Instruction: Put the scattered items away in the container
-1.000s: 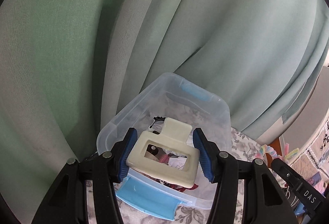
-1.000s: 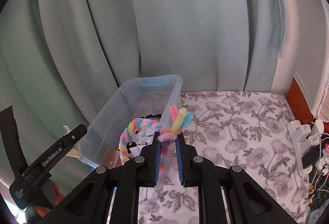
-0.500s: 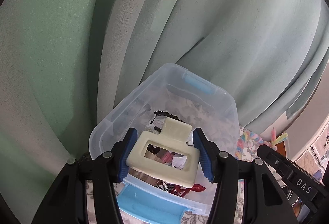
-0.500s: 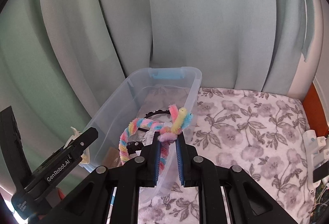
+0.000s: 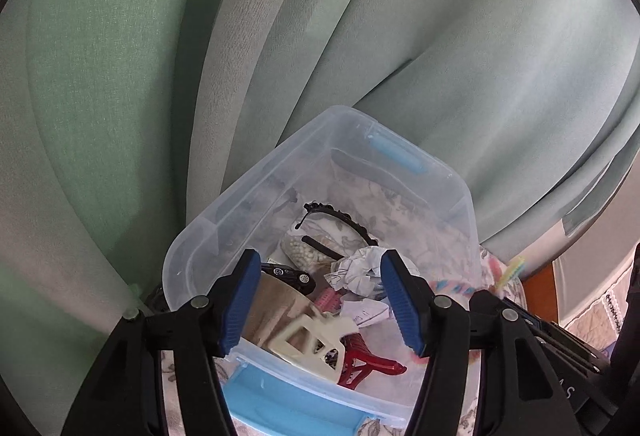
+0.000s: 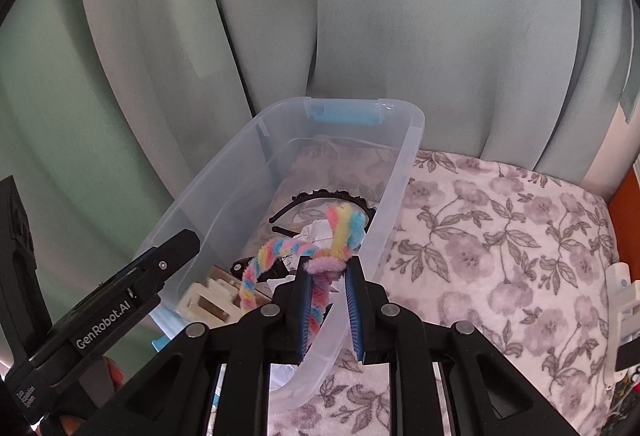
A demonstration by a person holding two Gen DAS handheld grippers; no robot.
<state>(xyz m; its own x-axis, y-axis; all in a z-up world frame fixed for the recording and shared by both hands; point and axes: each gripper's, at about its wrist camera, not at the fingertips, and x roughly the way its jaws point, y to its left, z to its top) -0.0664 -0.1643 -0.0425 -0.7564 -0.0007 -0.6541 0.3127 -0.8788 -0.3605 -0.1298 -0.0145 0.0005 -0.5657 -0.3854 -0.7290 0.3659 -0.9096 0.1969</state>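
The left tool [image 5: 320, 300] has just opened, empty; the cream clip [image 5: 310, 336] lies in the bin [image 5: 448, 176] beside a red clip [image 5: 366, 358]. The right tool [image 6: 328, 312], its pads just parting, holds the rainbow braid [image 6: 280, 250] over the bin's wall. Only the right view shows the floral surface [image 6: 500, 236].

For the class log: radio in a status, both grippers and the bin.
Left gripper open, jaws just widened, cream clip dropped in bin. Right gripper easing open, fuzzy band between fingers, over bin. Nothing blocking.
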